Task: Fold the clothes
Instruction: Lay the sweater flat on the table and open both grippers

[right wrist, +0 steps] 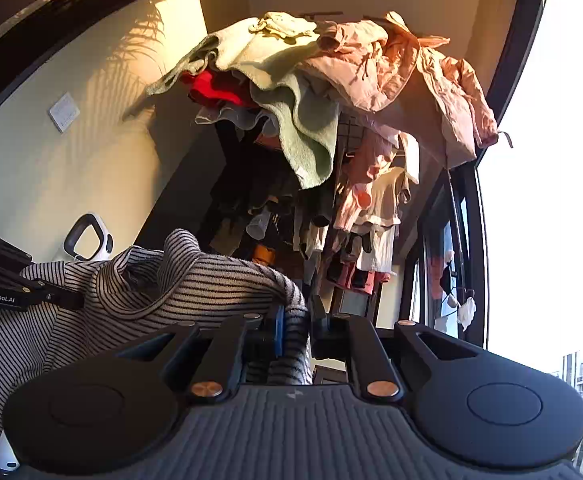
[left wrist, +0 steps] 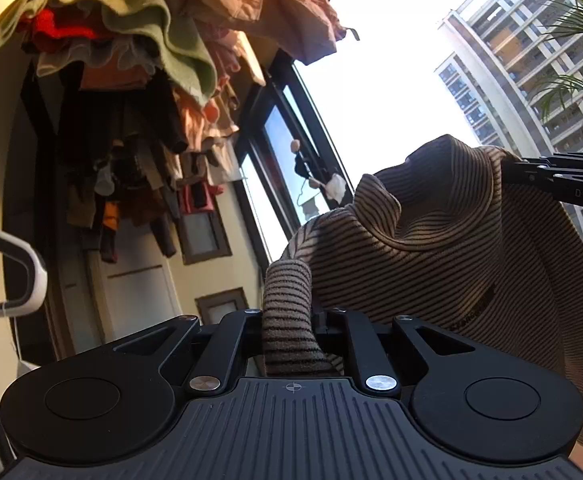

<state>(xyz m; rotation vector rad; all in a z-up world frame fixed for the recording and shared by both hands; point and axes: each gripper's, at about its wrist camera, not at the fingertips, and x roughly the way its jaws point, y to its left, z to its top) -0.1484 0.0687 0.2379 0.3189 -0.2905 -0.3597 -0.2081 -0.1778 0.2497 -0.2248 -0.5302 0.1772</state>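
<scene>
A beige sweater with thin dark stripes (left wrist: pixel 443 248) hangs in the air between both grippers, its collar sagging in the middle. My left gripper (left wrist: pixel 289 316) is shut on a bunched edge of it. In the left wrist view the right gripper (left wrist: pixel 509 170) clamps the sweater's upper right edge. Seen from the right wrist, the same striped sweater (right wrist: pixel 195 284) stretches leftward, and my right gripper (right wrist: pixel 295 322) is shut on a fold of it. The left gripper (right wrist: pixel 77 300) grips the far end at the left. The sweater's lower part hangs out of sight.
A rack piled with clothes (right wrist: pixel 315 80) stands ahead, with a green towel (left wrist: pixel 179 48) and peach garments on top and more hanging below. A white-and-grey appliance handle (left wrist: pixel 7 276) is at the left. Dark-framed windows (left wrist: pixel 291 128), a palm plant (left wrist: pixel 579 20) and tower blocks lie to the right.
</scene>
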